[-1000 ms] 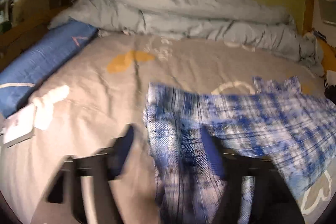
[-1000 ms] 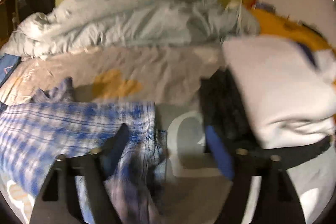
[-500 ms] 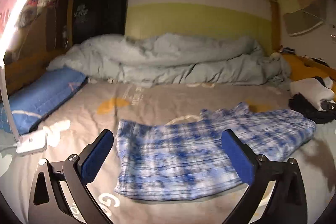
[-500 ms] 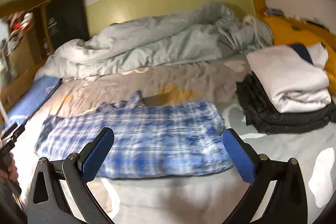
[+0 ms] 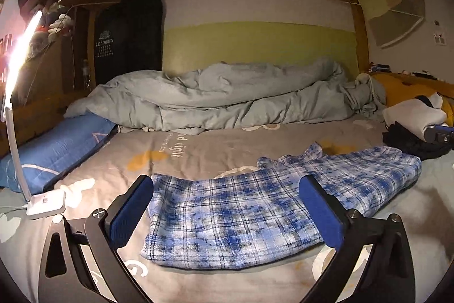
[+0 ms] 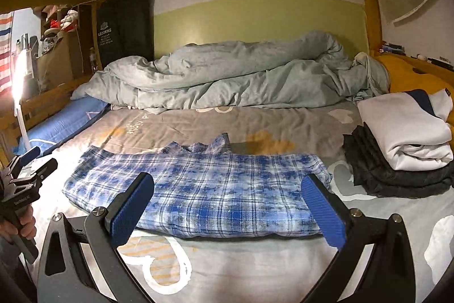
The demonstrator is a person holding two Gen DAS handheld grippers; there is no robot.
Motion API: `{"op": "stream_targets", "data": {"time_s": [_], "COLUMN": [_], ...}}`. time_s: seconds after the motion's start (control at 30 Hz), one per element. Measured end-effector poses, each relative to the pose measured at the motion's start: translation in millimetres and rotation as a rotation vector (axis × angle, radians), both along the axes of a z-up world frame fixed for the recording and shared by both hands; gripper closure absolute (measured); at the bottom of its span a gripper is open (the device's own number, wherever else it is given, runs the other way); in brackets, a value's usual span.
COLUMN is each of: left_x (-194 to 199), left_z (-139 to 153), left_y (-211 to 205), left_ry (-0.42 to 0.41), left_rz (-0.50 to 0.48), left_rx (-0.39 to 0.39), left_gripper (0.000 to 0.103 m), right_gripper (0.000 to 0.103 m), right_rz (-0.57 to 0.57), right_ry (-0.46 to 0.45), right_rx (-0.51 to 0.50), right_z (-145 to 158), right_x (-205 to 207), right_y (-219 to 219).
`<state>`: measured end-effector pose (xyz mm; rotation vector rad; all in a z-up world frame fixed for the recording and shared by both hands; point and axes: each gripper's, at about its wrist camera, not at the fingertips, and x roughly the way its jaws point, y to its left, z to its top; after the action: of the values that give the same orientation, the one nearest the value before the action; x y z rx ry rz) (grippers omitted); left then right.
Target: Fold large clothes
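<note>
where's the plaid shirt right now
The plaid shirt lies folded flat on the bed sheet, centre of both wrist views, left of the stack of folded clothes and in front of the grey duvet.

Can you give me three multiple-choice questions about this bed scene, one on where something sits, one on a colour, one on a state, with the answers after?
1. Where does the white folded garment lie?
A. On top of the dark folded clothes
B. On the blue pillow
C. Under the grey duvet

2. What colour is the plaid shirt?
A. Red and black
B. Blue and white
C. Green and yellow

3. How do the right gripper and left gripper stand?
A. Both shut on the shirt
B. One open, one shut
C. Both open, holding nothing

Answers:
1. A: the white garment rests on the dark stack at the bed's right side.
2. B: the checks are blue on white.
3. C: in each wrist view the blue pads stand wide apart, and the folded shirt lies flat on the sheet beyond them.
</note>
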<state>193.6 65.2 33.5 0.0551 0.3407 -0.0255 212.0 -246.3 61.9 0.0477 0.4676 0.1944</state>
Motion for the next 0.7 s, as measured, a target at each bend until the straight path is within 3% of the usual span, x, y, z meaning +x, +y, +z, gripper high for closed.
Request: {"op": "stream_targets", "data": {"time_s": [0.23,0.57,0.7], "left_x": [3,30,38], "left_z": [-6,-31,-43], "left_y": [-7,-6,-6], "left_ry": [0.022,0.144,0.159], "left_rz": [-0.014,0.014,0.031], "left_rx": [0.02,-0.008,0.007], "left_gripper": [0.0,0.0,0.0], "right_gripper": [0.0,0.0,0.0], "right_rz": [-0.04,-0.123,-0.093], "right_ry": [0.035,0.172,0.254], "right_rx": [-0.034,-0.08,-0.087], "right_z": [-10,-45,-60], "right_x": [9,55,75], "right_y": [0,-10,-8]}}
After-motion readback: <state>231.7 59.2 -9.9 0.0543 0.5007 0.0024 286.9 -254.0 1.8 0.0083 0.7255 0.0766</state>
